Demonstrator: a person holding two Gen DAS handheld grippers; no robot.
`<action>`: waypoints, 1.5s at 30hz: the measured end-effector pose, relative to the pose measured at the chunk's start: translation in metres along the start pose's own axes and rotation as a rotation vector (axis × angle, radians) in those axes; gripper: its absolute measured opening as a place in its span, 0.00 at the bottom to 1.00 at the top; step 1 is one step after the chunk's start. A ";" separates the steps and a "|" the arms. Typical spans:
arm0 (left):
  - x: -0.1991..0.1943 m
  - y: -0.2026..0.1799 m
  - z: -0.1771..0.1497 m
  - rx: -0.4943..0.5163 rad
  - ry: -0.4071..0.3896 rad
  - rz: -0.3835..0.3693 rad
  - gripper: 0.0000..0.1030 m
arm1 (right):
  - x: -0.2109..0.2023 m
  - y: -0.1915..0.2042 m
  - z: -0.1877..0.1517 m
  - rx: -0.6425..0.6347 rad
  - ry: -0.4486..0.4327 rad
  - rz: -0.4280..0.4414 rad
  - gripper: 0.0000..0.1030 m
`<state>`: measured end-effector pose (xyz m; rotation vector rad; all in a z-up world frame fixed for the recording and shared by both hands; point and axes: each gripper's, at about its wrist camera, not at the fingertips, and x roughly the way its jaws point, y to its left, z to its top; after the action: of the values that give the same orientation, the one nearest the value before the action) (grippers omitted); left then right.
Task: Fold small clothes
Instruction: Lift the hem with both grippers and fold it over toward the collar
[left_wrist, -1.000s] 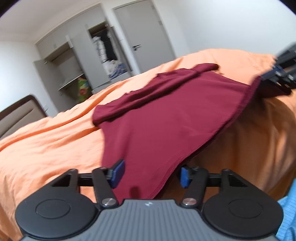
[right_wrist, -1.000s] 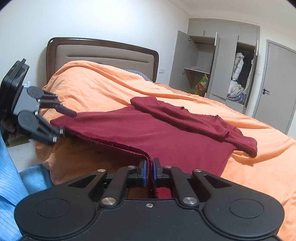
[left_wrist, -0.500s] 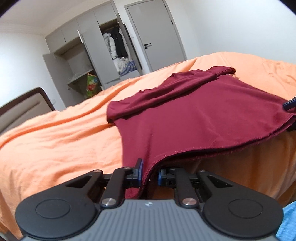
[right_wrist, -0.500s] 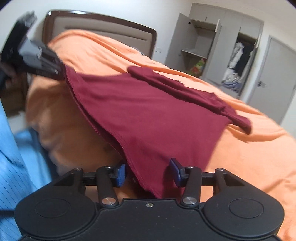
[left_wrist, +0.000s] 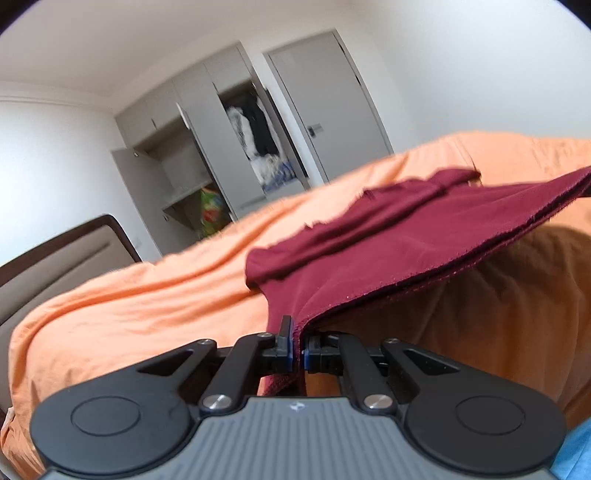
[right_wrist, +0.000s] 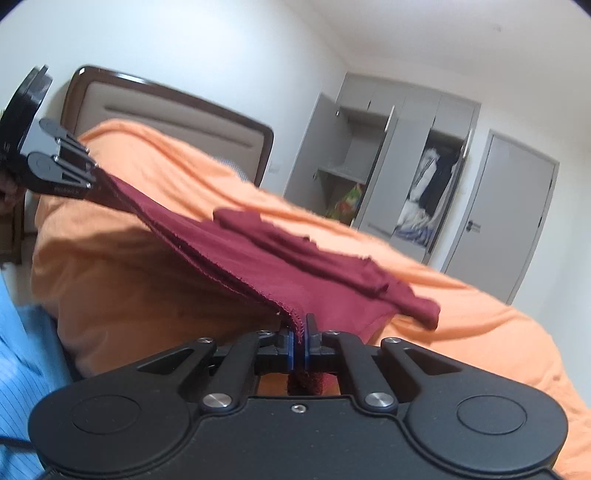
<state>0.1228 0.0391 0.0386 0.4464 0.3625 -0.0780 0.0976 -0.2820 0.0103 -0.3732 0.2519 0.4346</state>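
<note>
- Both grippers have gone from spread half a second ago to pinching: the right gripper (right_wrist: 299, 345), whose jaws stood apart around the hem, is now pressed onto it, and the left gripper (left_wrist: 297, 349) has closed the small gap it had.
- Each pair of jaws clamps a corner of the maroon garment (left_wrist: 373, 251), with a short tail of cloth hanging just behind the blue pads.
- Between the two pairs of jaws the doubled hem runs taut and lifted clear of the orange bedspread (left_wrist: 140, 306); in the right wrist view the left gripper (right_wrist: 86, 177) shows at the far end of that edge.
- Ahead of the jaws the rest of the garment lies on the bedspread, with a folded sleeve band across its far side.
- Well beyond the jaws stand the open wardrobe (right_wrist: 399, 155) and the headboard (right_wrist: 177, 118).
- Step in hand, as I judge it: the bottom edge is gripped and raised, ready to be folded over.
- Next move probably calls for carrying both corners forward together, level and with even tension, laying the hem onto the far part, then letting go.
- Uneven pull could skew the fold.
</note>
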 end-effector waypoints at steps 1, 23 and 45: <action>-0.003 0.001 0.001 -0.008 -0.009 0.000 0.04 | -0.003 -0.001 0.003 0.000 -0.011 -0.002 0.04; -0.042 0.049 0.026 0.030 -0.106 -0.135 0.04 | -0.060 -0.018 0.051 0.042 -0.024 0.155 0.04; 0.216 0.061 0.138 0.109 0.006 -0.237 0.06 | 0.188 -0.161 0.090 -0.014 0.061 0.056 0.05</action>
<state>0.3783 0.0351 0.1021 0.5103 0.4174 -0.3282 0.3496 -0.3131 0.0802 -0.3945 0.3197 0.4805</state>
